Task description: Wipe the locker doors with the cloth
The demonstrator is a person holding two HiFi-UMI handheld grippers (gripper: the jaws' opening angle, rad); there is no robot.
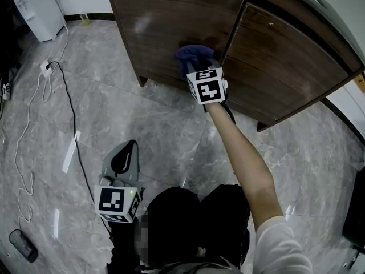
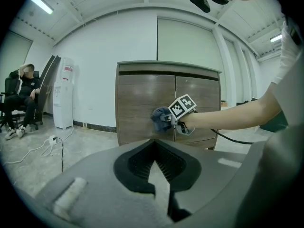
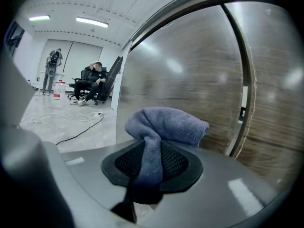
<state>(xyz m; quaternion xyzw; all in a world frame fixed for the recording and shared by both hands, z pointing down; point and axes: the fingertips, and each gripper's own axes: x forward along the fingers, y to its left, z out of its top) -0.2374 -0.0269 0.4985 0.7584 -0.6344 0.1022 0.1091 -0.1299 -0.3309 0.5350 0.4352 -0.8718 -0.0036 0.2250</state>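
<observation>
Right claw (image 3: 147, 170) pinching blue terry cloth (image 3: 166, 125) at dark wooden locker door (image 1: 165, 27) | left claw (image 2: 154, 160) closed, empty | best pressed flat, strokes overlapping

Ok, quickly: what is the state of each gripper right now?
Left gripper: closed, holding nothing.
Right gripper: closed on the blue cloth.

The cloth (image 3: 166, 125) is soft, napped fabric. The 2 locker doors (image 1: 171, 33) are wood grain with a slight sheen (light glints off them). The floor (image 1: 165, 136) is glossy stone-look tile. The left gripper (image 2: 159, 175) and right gripper (image 3: 149, 170) are matt grey plastic.
</observation>
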